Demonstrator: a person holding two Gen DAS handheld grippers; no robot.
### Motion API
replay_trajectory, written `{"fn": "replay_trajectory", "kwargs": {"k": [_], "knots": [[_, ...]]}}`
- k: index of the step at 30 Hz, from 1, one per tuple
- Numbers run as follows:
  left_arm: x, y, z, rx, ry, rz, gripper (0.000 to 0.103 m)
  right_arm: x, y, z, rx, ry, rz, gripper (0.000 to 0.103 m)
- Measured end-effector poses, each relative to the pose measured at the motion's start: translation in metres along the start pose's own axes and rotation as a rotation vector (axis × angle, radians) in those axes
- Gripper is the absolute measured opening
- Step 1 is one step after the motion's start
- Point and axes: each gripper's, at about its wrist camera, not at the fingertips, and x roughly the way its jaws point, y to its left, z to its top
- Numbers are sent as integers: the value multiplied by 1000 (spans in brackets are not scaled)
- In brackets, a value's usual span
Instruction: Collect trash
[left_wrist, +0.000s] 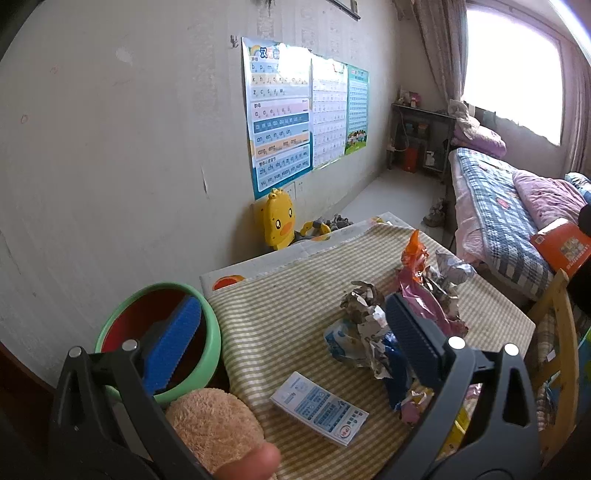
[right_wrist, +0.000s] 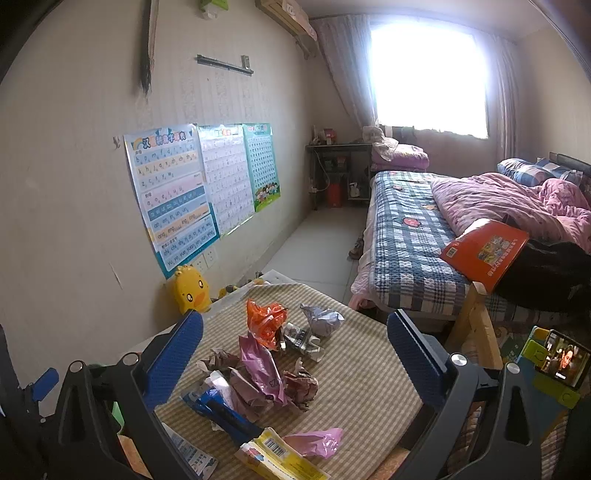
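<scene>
A pile of crumpled wrappers (right_wrist: 266, 365) lies on the striped tablecloth (right_wrist: 362, 373): an orange bag (right_wrist: 264, 325), a pink bag (right_wrist: 258, 358), foil balls (right_wrist: 321, 317) and a blue wrapper (right_wrist: 221, 406). The pile also shows in the left wrist view (left_wrist: 399, 317). A green bin (left_wrist: 207, 354) with a red inside stands at the table's left edge. My left gripper (left_wrist: 295, 343) is open above the table between bin and pile. My right gripper (right_wrist: 295, 354) is open, its fingers either side of the pile, above it.
A white-blue leaflet (left_wrist: 317, 406), a tan plush toy (left_wrist: 218, 424), a yellow box (right_wrist: 277, 458) and a pink bag scrap (right_wrist: 317, 443) lie near the table's front. A yellow duck toy (left_wrist: 277, 221) stands by the wall. A bed (right_wrist: 413, 240) and wooden chair (right_wrist: 476, 325) are right.
</scene>
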Motion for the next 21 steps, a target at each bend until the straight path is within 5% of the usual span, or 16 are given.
{"fn": "replay_trajectory", "kwargs": {"k": [21], "knots": [[3,2,1,2,31,-3,98,5,2,-7,3,20,-4,95]]}}
